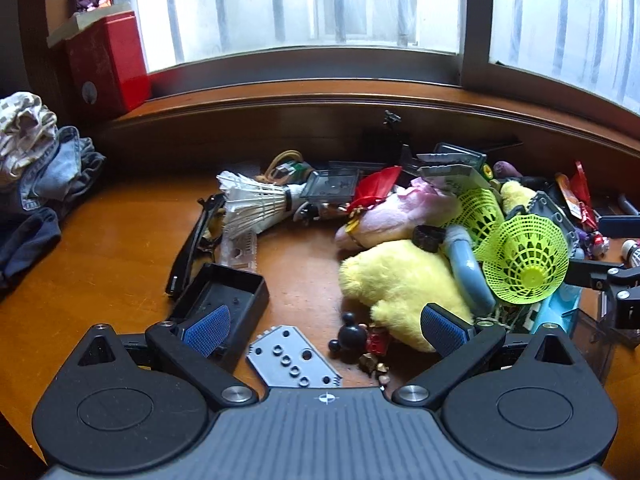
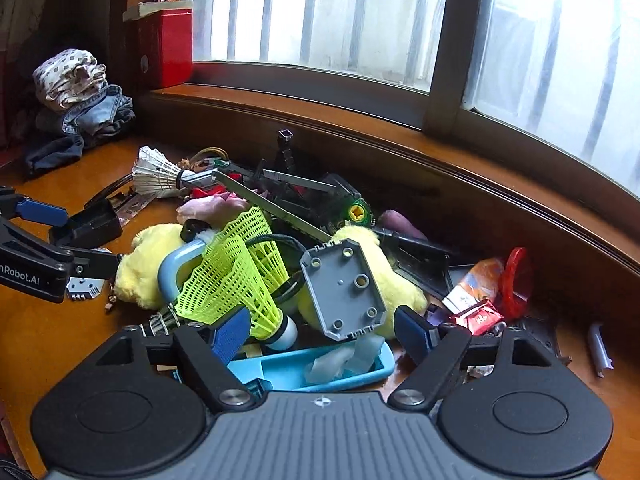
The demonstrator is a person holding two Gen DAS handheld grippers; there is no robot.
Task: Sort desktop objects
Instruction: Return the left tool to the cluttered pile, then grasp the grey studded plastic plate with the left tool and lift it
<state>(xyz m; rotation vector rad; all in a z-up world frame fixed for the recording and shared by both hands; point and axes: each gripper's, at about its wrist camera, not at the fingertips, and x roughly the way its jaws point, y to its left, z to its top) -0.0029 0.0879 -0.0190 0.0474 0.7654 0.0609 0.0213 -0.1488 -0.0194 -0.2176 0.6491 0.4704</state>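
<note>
A heap of small objects lies on the wooden desk [image 1: 120,264]. My left gripper [image 1: 326,330] is open and empty above a grey studded plate [image 1: 294,358] and a small black figure [image 1: 350,336], with a black tray [image 1: 224,296] at its left finger and a yellow plush [image 1: 400,284] at its right. My right gripper [image 2: 322,332] is open and empty over a blue tray [image 2: 304,368], with a neon yellow shuttlecock [image 2: 236,280] and a grey plate [image 2: 344,292] between its fingers. A white feather shuttlecock [image 1: 256,200] and a pink plush [image 1: 396,216] lie farther back.
A pile of folded clothes [image 1: 36,160] lies at the left. A red box [image 1: 108,60] stands on the window sill. Red snack packets [image 2: 480,312] and a red plastic shuttlecock [image 2: 516,280] lie at the right of the heap. The raised wooden sill [image 1: 320,100] runs behind the heap.
</note>
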